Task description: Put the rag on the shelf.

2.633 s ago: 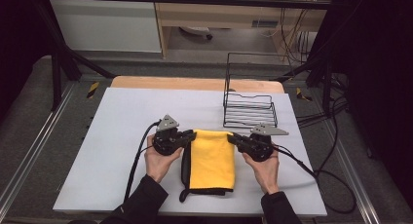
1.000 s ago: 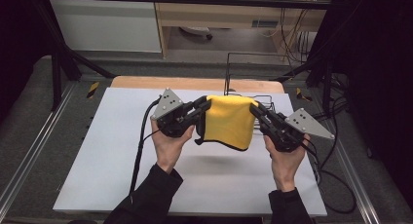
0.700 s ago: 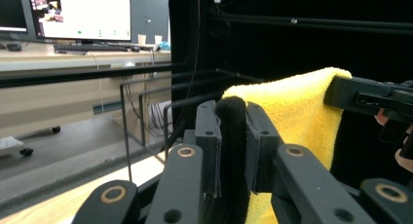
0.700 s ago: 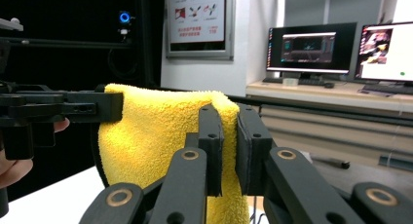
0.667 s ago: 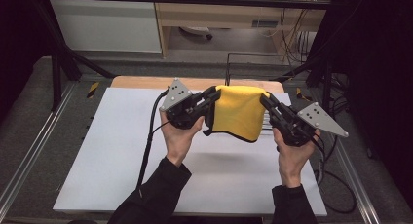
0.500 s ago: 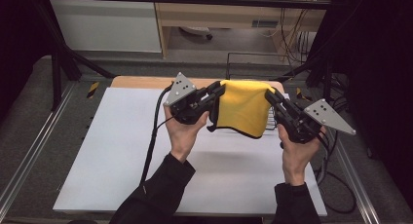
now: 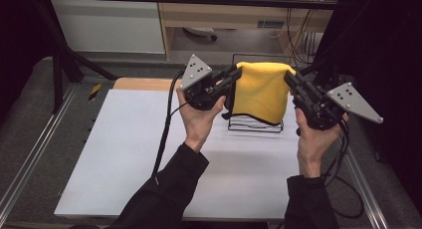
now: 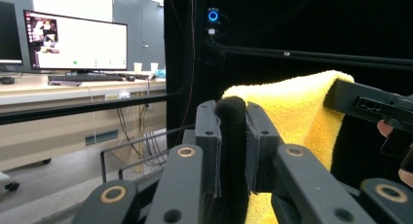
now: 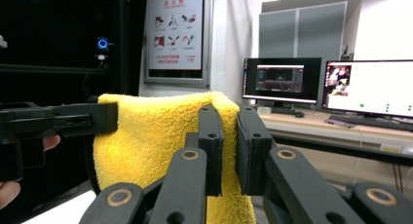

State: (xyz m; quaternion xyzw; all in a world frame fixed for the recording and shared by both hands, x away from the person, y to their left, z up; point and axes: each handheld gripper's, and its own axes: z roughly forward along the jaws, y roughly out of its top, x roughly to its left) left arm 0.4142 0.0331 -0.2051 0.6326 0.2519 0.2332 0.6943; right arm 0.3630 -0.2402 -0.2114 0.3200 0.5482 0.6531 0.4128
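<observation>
Behind held yellow towel (image 7: 261,92): black wire rack (image 7: 255,123) on white table (image 7: 124,154).

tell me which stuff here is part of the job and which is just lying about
Part of the job:
- folded yellow terry cloth with dark edging, held up by both tools
- left tool, shut on one top corner
- right tool, shut on the other
- black wire rack, right behind the cloth

Just lying about:
- computer monitors on the desk
- wall poster
</observation>
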